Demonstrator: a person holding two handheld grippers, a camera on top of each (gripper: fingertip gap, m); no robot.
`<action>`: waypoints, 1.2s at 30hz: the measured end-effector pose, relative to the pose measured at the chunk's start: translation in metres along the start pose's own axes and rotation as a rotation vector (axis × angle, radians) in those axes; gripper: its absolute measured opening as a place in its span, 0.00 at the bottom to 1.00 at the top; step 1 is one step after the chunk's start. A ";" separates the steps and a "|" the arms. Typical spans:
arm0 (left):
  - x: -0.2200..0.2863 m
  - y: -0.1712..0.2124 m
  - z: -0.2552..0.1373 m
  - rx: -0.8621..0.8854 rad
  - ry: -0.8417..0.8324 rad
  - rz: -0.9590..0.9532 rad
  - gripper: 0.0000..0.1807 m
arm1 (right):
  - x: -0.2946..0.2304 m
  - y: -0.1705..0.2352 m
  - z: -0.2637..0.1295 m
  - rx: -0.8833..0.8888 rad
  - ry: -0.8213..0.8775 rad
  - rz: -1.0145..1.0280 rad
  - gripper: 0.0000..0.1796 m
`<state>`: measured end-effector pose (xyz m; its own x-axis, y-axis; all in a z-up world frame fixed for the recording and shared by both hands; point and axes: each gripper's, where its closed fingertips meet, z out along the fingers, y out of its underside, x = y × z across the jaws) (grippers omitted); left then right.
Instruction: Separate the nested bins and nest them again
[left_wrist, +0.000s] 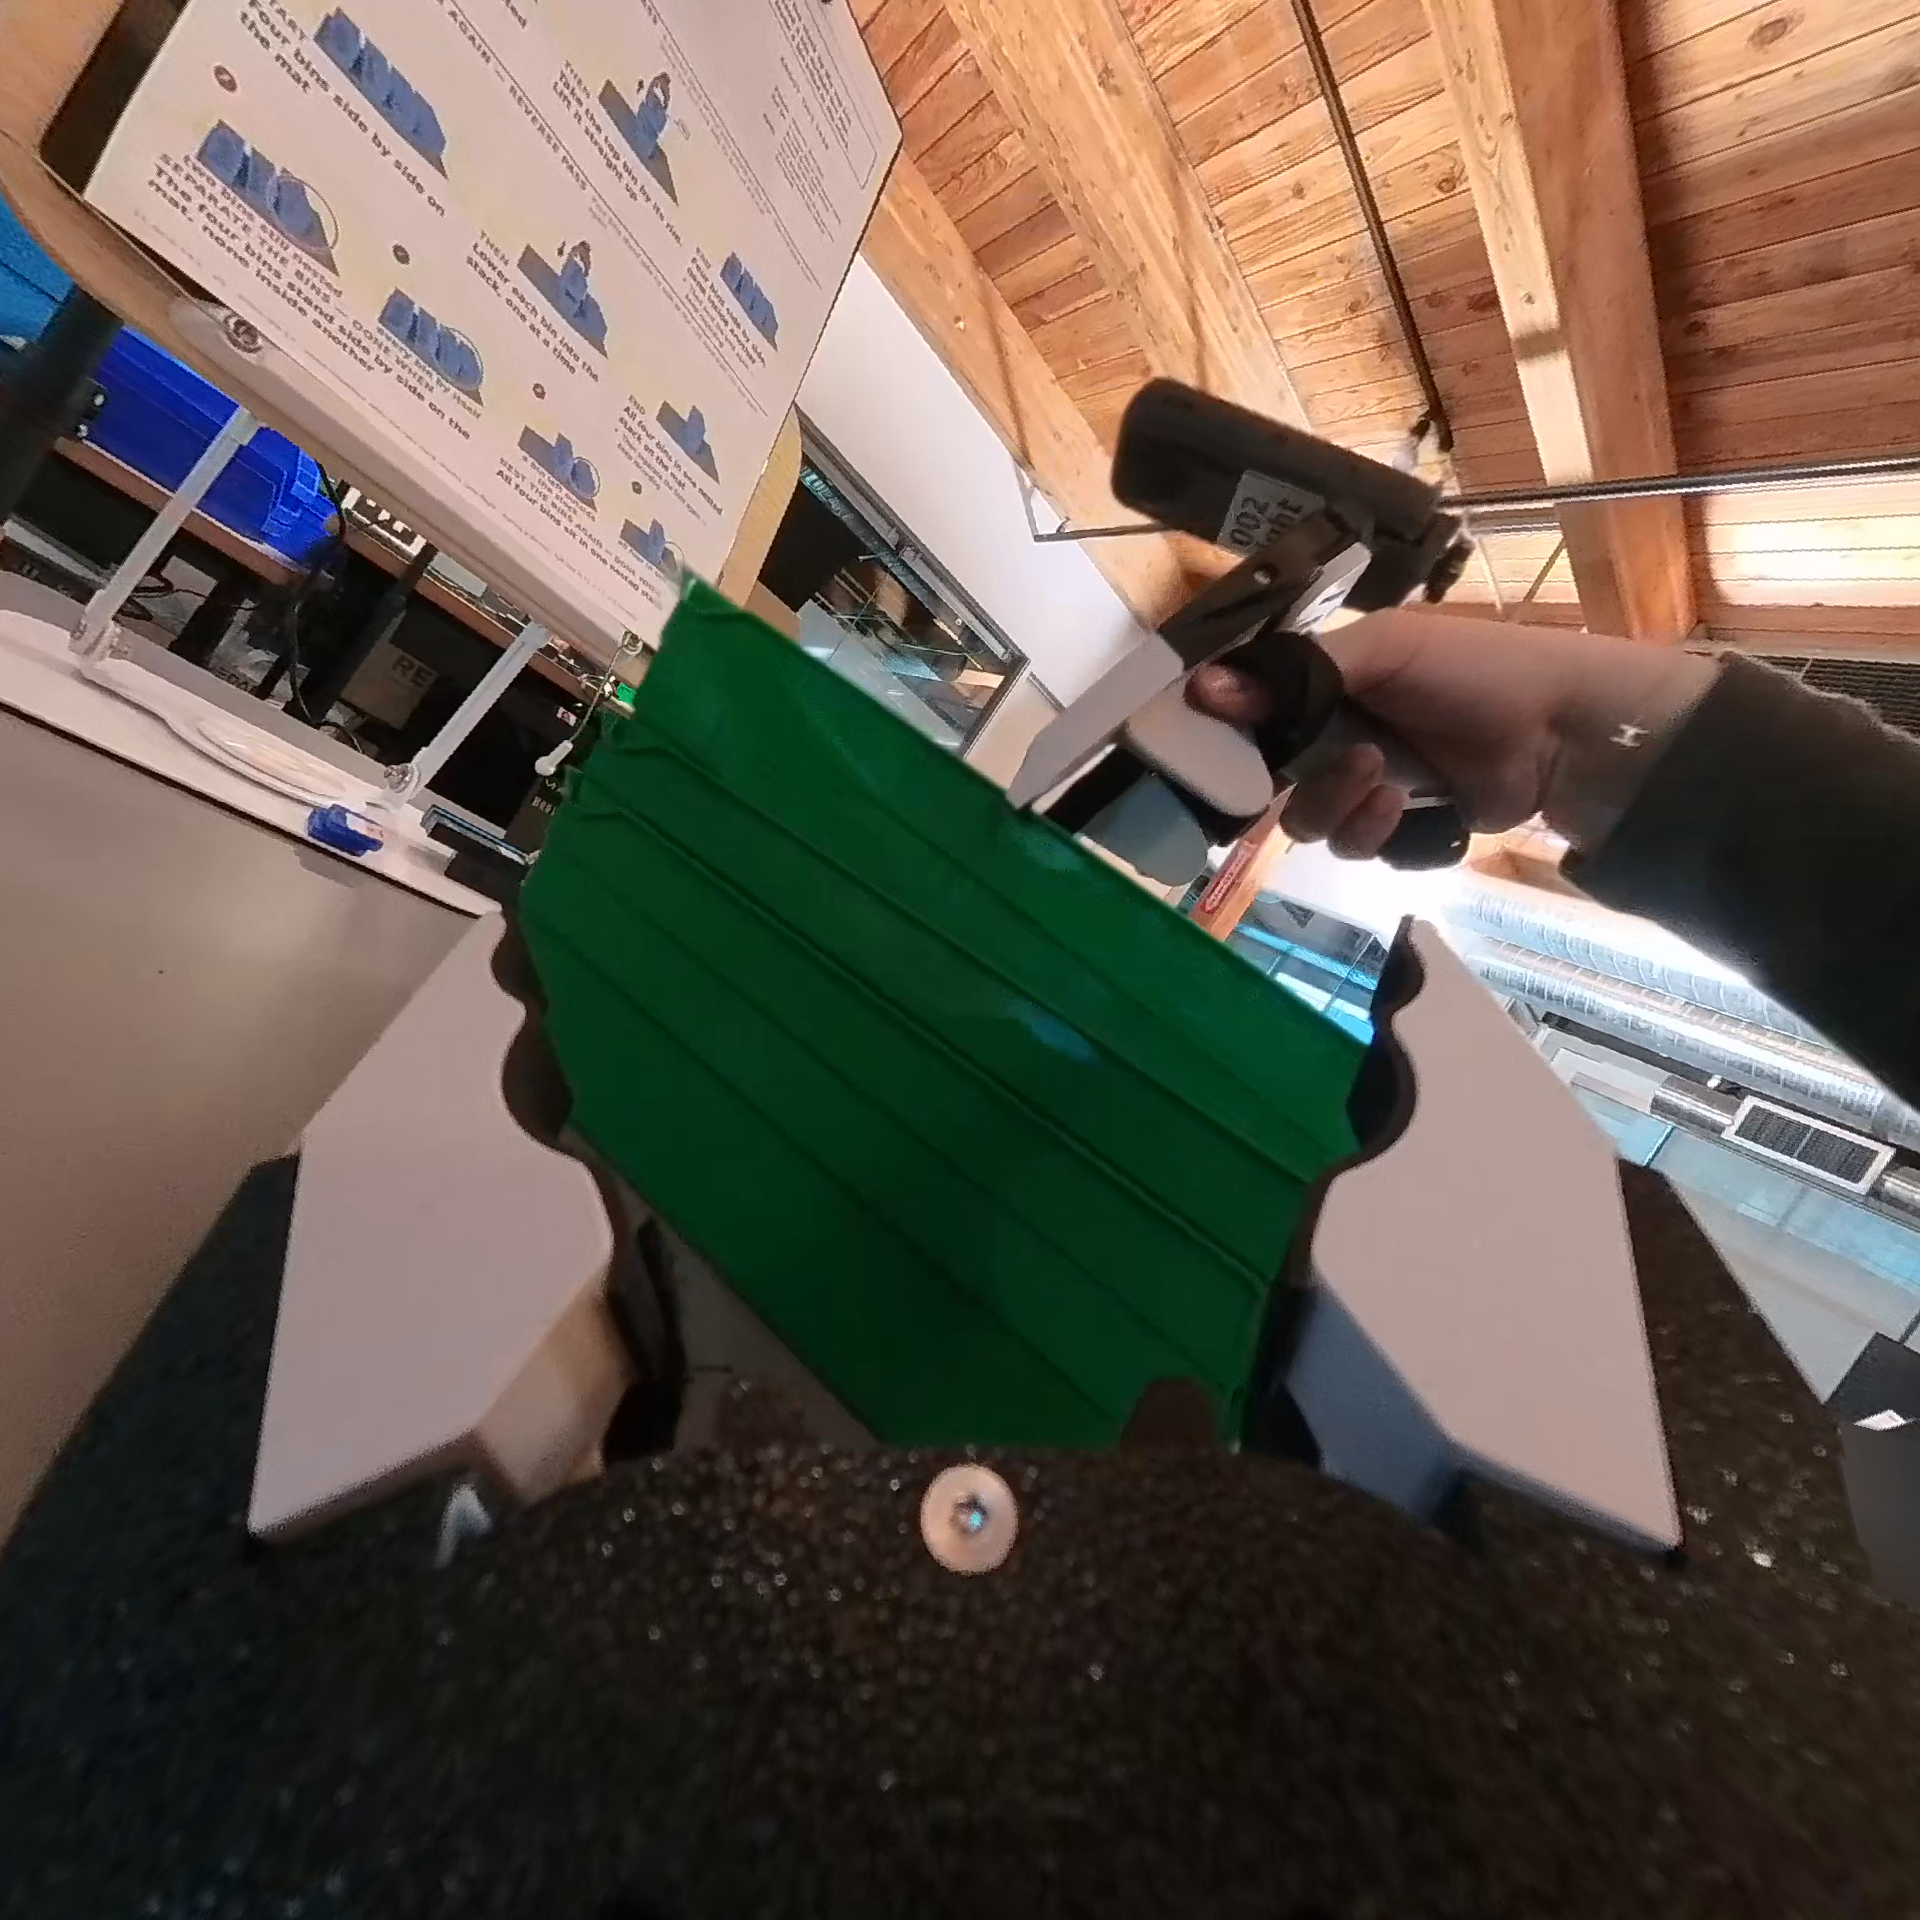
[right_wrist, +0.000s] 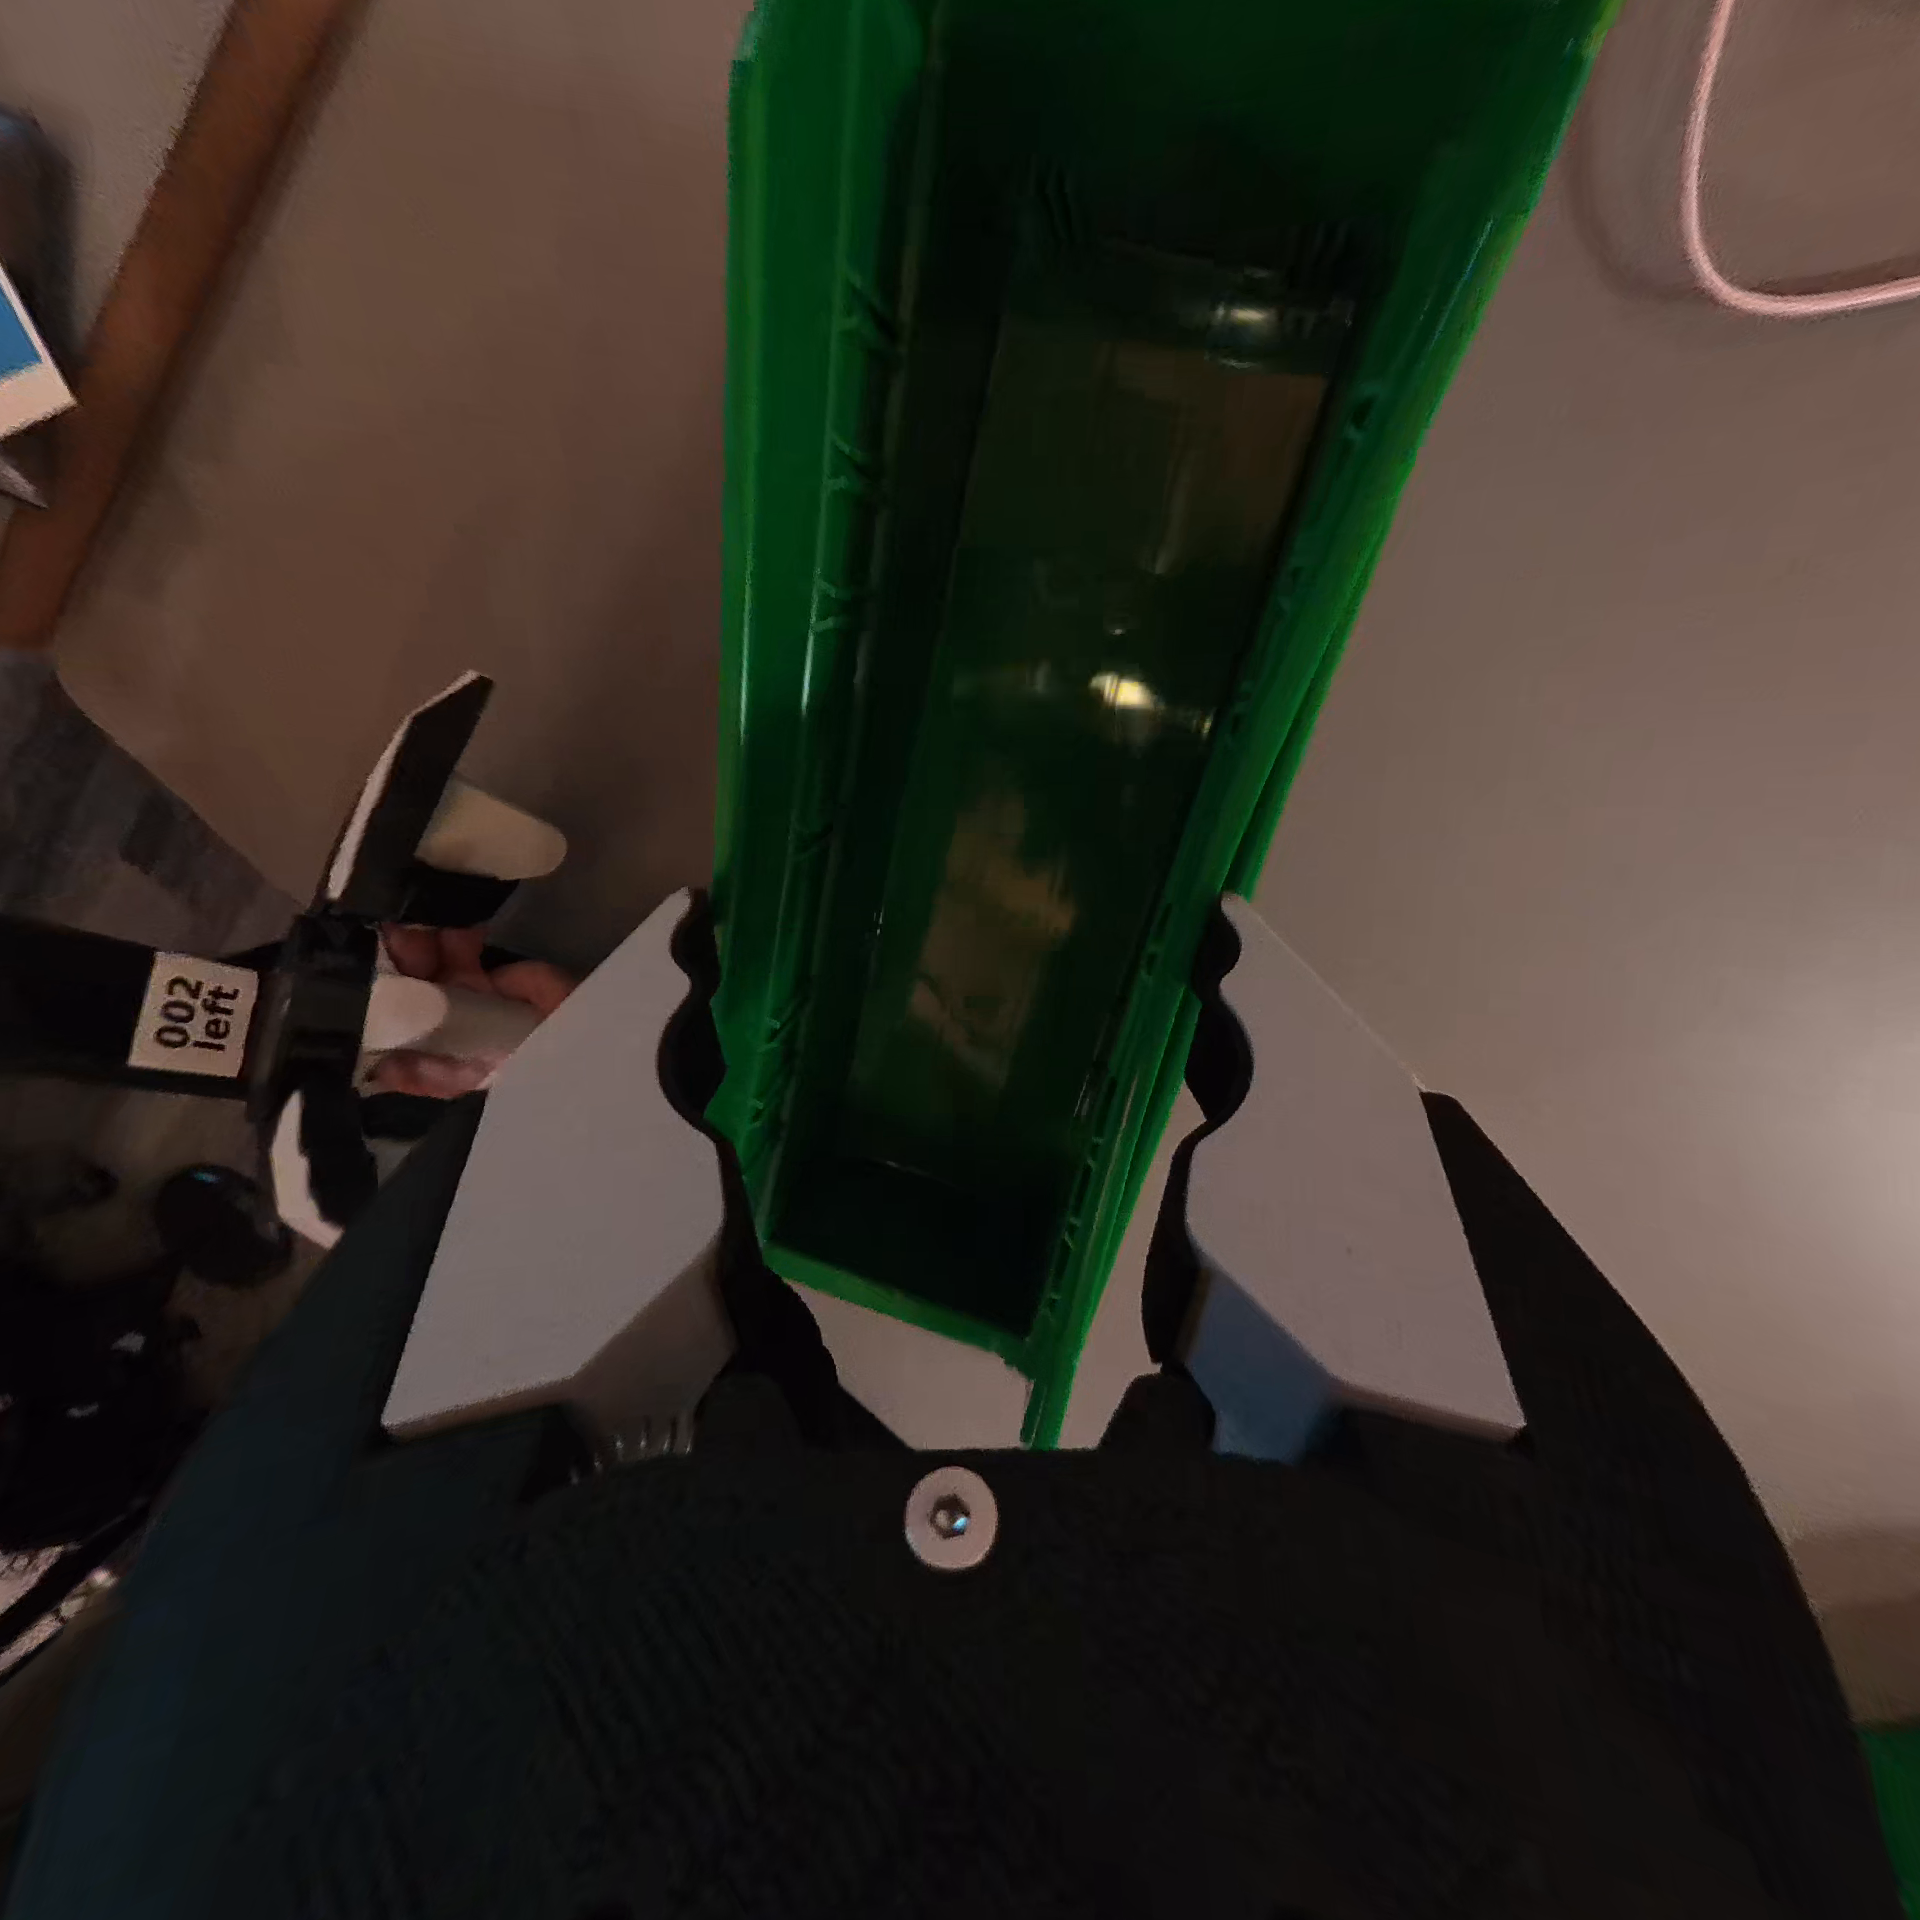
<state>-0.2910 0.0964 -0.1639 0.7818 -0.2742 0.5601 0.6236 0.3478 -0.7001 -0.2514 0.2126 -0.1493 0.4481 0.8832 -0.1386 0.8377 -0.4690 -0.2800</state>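
The left gripper (left_wrist: 956, 1132) is clamped across a stack of green bins (left_wrist: 914, 1039), its fingers (left_wrist: 436, 1278) pressing on both sides of the ridged, stepped outer walls. Several rims show one below another, so the bins look nested, and the stack is lifted and tilted well above the grey table (left_wrist: 187, 987). The right gripper (right_wrist: 956, 1143) grips a green bin (right_wrist: 1039, 623) by its two long walls near one end, with the open top facing the camera. That hold by opposite ends suits pulling one bin out while the other hand keeps the rest steady. Whether both grippers hold the same stack cannot be told for sure.

The bin seen from the right wrist is empty, only reflections lying on its glossy floor. A board with pictures (left_wrist: 499, 239) stands on the table behind the stack.
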 end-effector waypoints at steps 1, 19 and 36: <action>0.000 0.000 0.000 -0.001 0.001 -0.002 0.84 | 0.000 -0.001 -0.005 0.012 -0.006 0.006 0.51; 0.000 -0.002 -0.001 0.013 0.008 -0.020 0.84 | 0.175 0.081 -0.195 0.258 0.075 0.293 0.52; -0.001 0.005 0.002 -0.023 -0.023 0.030 0.83 | 0.361 0.300 -0.079 0.071 0.045 0.773 0.53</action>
<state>-0.2885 0.1002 -0.1670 0.7998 -0.2430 0.5488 0.6002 0.3347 -0.7265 0.1862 0.3901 -0.2086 0.9103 0.3039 -0.2812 0.2612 -0.9485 -0.1795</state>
